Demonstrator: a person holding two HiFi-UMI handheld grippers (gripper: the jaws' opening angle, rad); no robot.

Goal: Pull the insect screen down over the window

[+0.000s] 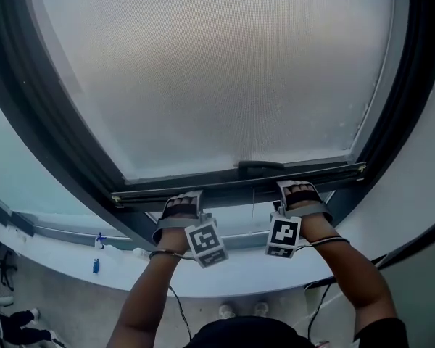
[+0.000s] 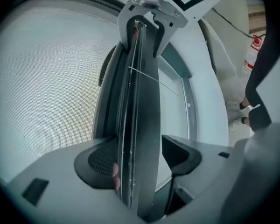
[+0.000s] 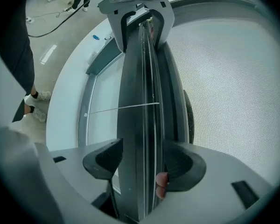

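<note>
The grey mesh insect screen [image 1: 217, 71] covers most of the window. Its dark bottom bar [image 1: 232, 183] hangs a little above the lower frame, with a small handle [image 1: 261, 166] at mid-width. My left gripper [image 1: 183, 203] grips the bar left of the handle and my right gripper [image 1: 297, 193] grips it on the right. In the left gripper view the bar [image 2: 140, 106] runs straight between the pads of the left gripper [image 2: 140, 155]. In the right gripper view the right gripper [image 3: 142, 160] clamps the bar [image 3: 142, 87] the same way. A thin cord [image 3: 121, 107] crosses below the bar.
The dark window frame [image 1: 51, 129] surrounds the screen. Below it curves a pale sill [image 1: 72, 241] bearing small blue items [image 1: 96, 265]. Shoes [image 1: 239, 310] stand on the floor under me. Each gripper view shows the other gripper at the bar's far end [image 2: 144, 13].
</note>
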